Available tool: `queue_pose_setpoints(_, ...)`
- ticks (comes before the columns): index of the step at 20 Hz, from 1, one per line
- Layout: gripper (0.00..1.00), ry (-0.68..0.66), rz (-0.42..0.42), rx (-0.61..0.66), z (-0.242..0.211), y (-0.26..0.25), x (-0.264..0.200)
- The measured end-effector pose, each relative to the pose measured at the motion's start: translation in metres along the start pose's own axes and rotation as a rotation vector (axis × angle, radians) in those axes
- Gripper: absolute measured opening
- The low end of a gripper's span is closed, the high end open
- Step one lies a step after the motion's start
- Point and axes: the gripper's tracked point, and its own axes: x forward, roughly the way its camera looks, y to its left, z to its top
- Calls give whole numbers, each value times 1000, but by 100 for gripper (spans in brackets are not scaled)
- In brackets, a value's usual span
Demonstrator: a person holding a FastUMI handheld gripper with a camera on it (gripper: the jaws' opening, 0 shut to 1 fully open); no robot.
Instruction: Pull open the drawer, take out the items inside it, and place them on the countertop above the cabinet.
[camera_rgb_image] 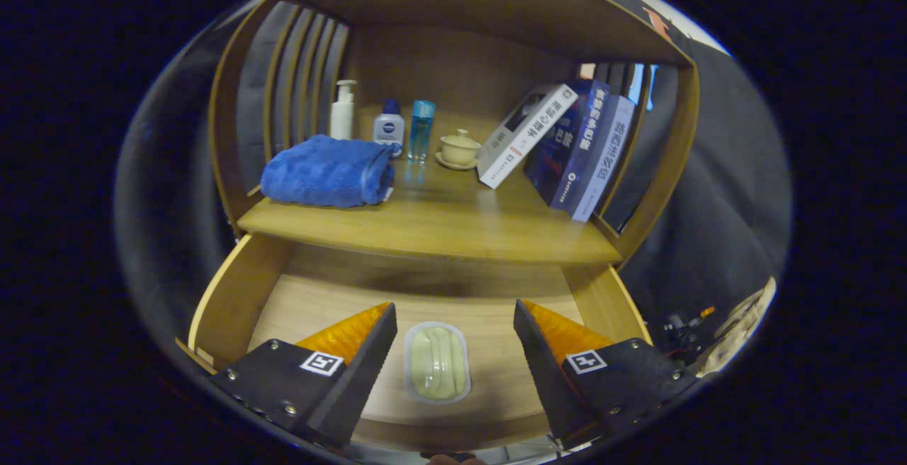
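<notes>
one item in the open drawer [234,302]: a small sealed packet [437,363] lying flat on the drawer floor.
i hold the gripper [453,341] with its fingers wide apart, the packet between them and touching neither. to grip well i'd lower straight down, keep the packet centred, close on its long sides, then lift clear of the drawer front toward the countertop [439,220], into the bare part between the blue towel [327,171] and the books [567,146].

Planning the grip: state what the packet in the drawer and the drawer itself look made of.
Packet: seemingly clear glossy plastic, sealed rim, pale contents; it lies between the open gripper fingers. Drawer: wood or wood-look board, visible grain, satin sheen.
</notes>
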Motion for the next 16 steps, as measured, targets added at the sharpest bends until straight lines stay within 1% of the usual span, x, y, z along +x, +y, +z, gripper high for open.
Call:
queue_pose_setpoints(2,99,43,35,102,-7,-2,13)
queue_pose_setpoints(4,98,115,68,200,-20,-3,27)
queue_pose_setpoints(5,98,159,71,228,-31,-3,31)
queue_pose_setpoints(7,99,240,21,200,-55,-12,42)
queue_pose_setpoints(10,100,346,16,89,-89,-2,48)
queue_pose_setpoints(11,87,365,24,71,-94,2,55)
queue_pose_setpoints(12,73,374,59,84,-97,11,58)
queue_pose_setpoints(14,34,376,67,142,-94,13,57)
queue_pose_setpoints(15,14,374,90,167,-89,16,57)
queue_pose_setpoints(16,14,366,108,180,-87,19,57)
